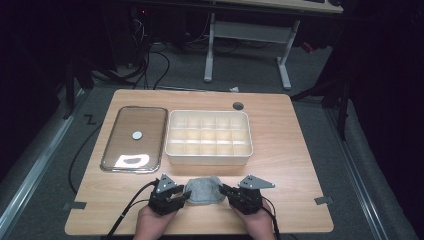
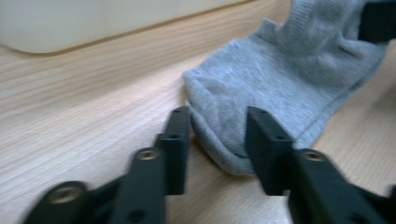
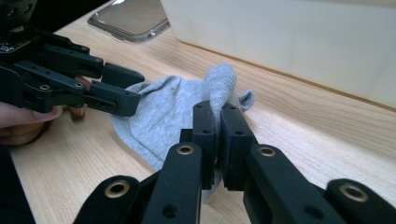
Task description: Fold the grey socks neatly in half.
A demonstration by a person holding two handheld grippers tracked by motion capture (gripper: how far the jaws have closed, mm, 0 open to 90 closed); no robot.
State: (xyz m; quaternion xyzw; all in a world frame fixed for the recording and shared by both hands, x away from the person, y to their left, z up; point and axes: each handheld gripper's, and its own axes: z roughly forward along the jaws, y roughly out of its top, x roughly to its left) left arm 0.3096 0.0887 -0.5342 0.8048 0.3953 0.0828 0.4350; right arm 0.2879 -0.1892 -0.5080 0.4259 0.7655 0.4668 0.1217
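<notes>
The soft grey knitted sock (image 1: 203, 190) lies on the wooden bench (image 1: 290, 150), pinched by the right gripper (image 3: 218, 122); the left gripper (image 2: 217, 135), jaws apart around its edge, should close squarely before lifting.

No text, label, brand, number or sign can be read. The grey sock (image 2: 280, 79) between the jaws is plain, the white box (image 1: 208, 138) and the clear lid (image 1: 134, 139) beyond them carry no print, and the tabletop (image 1: 295, 145) is bare wood grain.

Ribbed grey cloth sock (image 3: 163, 112), matt wooden table (image 1: 295, 150)
</notes>
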